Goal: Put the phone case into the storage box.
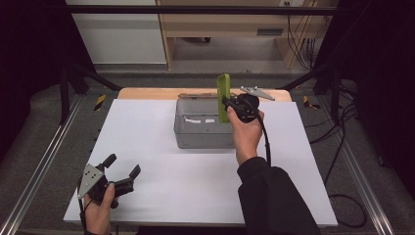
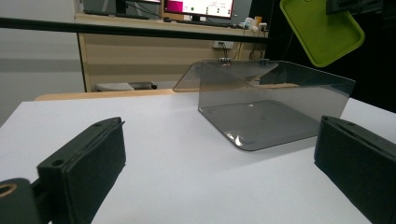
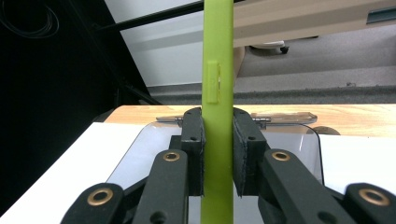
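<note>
Above the open grey box [image 1: 203,128] at the back of the worktop [image 1: 161,181], 1 green lid [image 1: 223,97] is held on edge, pinched by the fingers of the right gripper [image 1: 229,105], seemingly so that it can be lowered into the box. The left gripper [image 1: 121,166] is rested at the near left corner, its 2 fingers spread around nothing, apparently kept clear.
</note>
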Action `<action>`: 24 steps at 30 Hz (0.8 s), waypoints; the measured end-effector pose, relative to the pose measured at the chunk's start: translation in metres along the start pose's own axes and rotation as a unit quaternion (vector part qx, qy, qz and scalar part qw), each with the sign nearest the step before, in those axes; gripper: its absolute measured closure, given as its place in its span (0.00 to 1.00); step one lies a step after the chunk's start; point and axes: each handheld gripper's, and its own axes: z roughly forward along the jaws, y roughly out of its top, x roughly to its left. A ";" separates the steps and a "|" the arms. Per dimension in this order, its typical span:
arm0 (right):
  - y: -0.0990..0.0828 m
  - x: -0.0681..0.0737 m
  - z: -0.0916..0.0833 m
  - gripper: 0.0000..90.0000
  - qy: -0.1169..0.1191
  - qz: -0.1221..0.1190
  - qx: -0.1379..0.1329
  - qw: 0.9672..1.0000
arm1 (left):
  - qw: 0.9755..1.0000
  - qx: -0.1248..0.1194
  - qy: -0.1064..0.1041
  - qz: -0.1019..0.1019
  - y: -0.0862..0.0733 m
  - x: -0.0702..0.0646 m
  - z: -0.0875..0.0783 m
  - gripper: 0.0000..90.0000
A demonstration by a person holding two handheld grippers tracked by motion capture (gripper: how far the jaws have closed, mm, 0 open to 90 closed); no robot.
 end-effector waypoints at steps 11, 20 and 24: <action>0.002 -0.012 -0.001 0.86 -0.024 -0.007 0.011 1.000 | 1.000 0.003 -0.003 0.000 0.000 -0.001 0.001 0.02; 0.002 -0.017 -0.002 0.86 -0.038 -0.019 0.019 0.999 | 1.000 0.004 -0.007 0.006 0.000 -0.001 0.001 0.02; 0.002 -0.018 -0.002 0.86 -0.042 -0.022 0.021 0.999 | 1.000 0.004 -0.008 0.005 0.000 -0.001 0.001 0.02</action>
